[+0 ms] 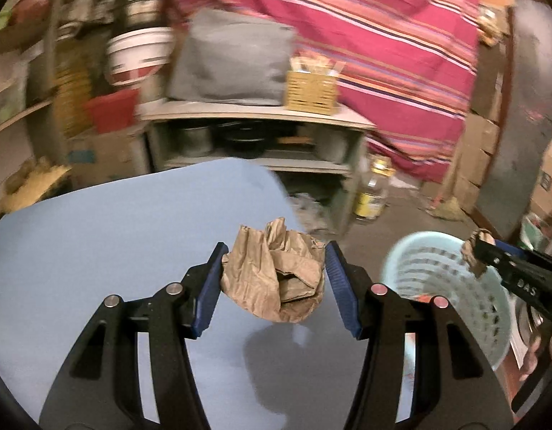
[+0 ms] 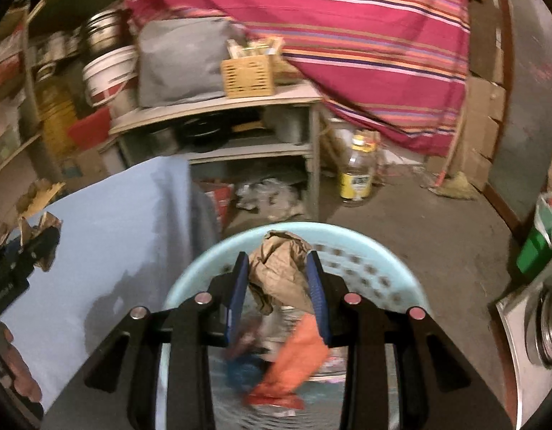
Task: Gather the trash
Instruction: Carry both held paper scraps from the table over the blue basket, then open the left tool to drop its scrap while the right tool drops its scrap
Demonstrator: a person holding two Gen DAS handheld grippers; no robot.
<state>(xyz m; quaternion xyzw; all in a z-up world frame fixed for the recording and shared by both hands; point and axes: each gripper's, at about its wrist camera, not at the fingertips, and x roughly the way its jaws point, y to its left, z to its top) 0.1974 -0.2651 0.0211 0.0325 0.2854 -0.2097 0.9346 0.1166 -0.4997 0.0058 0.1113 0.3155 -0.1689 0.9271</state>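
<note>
Right gripper (image 2: 277, 268) gripping crumpled brown paper (image 2: 279, 268) above basket (image 2: 394, 268)

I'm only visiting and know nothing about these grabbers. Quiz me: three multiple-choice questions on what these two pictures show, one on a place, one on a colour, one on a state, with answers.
1. Where is the right gripper?
A. Above the basket
B. Under the shelf
C. On the floor

2. What colour is the basket?
A. Red
B. Pale blue-green
C. Black

3. What is the left gripper doing?
A. Standing empty
B. Holding a bottle
C. Holding crumpled brown paper

Answers:
1 A, the basket's rim curves around its fingers.
2 B, its perforated wall is pale blue-green.
3 C, the brown paper wad sits between its blue pads, above the blue table.
</note>
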